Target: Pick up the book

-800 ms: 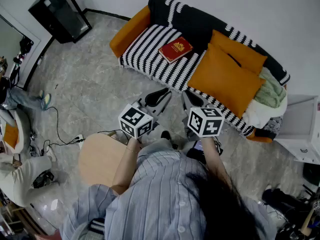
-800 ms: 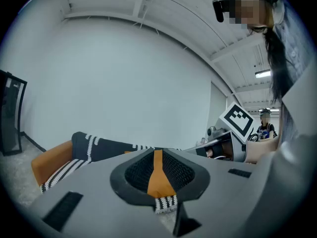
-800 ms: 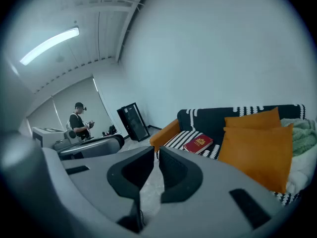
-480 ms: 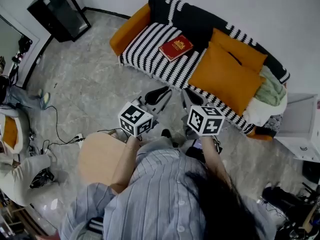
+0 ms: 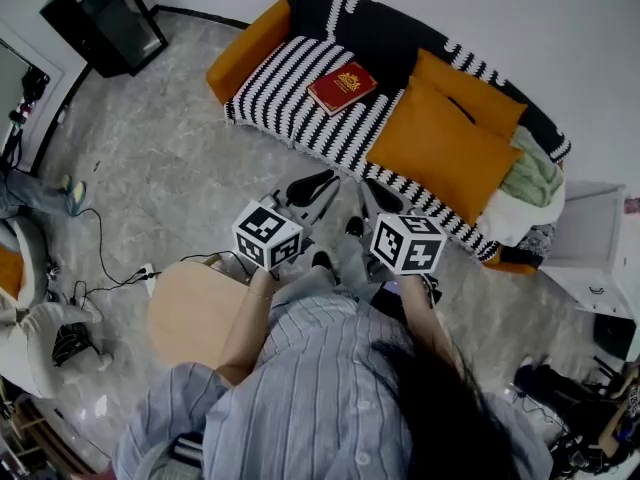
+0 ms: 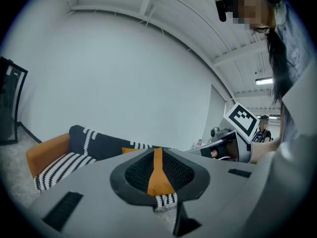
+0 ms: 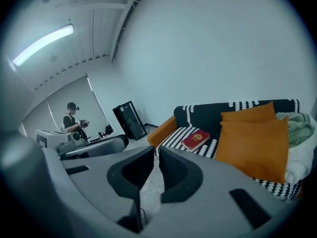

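Head view: book (image 5: 342,87) lies slantwise on the sofa (image 5: 283,96) seat, well ahead of my left gripper (image 5: 311,186) and right gripper (image 5: 385,199). I judge neither clearly nearer. Both are closed tight and empty.

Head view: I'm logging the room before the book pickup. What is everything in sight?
sofa: one, black-and-white striped with an orange arm, by the far wall
book: one, red, on the sofa seat
cushions: two, orange, on the sofa right of the book
blanket: one, green, sofa's right end
cabinet: one, black, top left corner
table: one, light wood, on the floor at the person's left
cable: one, black, on the floor at left
left claw: one, grey, shut, empty
right claw: one, grey, shut, empty
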Motion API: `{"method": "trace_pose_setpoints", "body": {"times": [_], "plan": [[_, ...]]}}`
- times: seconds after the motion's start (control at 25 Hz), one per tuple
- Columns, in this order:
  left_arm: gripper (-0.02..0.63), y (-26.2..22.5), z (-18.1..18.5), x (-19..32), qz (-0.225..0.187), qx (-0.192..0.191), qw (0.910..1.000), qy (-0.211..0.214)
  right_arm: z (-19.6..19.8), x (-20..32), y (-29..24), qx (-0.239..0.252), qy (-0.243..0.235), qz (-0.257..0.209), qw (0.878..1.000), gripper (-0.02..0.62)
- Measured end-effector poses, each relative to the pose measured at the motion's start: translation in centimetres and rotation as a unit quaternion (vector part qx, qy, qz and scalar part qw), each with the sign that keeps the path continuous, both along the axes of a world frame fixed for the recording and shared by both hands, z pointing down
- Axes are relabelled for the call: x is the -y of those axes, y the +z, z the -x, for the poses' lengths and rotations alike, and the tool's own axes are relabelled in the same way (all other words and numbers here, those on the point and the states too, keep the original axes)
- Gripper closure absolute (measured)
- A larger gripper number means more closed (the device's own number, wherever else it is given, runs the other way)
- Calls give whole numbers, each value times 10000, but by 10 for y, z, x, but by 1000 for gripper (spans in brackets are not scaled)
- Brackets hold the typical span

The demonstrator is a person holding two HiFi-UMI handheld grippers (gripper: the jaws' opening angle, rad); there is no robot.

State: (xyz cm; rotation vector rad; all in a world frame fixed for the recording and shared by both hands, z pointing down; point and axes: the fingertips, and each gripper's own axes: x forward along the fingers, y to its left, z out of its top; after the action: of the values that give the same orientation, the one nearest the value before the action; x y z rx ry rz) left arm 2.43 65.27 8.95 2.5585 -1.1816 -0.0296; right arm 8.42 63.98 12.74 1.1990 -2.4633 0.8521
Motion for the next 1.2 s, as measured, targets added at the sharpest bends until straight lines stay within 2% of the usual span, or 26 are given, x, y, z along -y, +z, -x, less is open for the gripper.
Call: {"method": "trace_pose_setpoints", "body": {"times": [0.36,0.6,0.8,1.2], "plan": [[561,13,7,20,166,131,9998,-16,17,39,14,83,-96,175,9998,552],[561,17,34,43,220,129,9991,-340,33,68,20,98,-236,255,9993,552],[561,24,44,77,358,24,9981,-493,31,104,25,50,-239,321,9992,552],[561,23,26,166,439,78,9981,-427,17,194,25,146,-193,426,9988,552]]}}
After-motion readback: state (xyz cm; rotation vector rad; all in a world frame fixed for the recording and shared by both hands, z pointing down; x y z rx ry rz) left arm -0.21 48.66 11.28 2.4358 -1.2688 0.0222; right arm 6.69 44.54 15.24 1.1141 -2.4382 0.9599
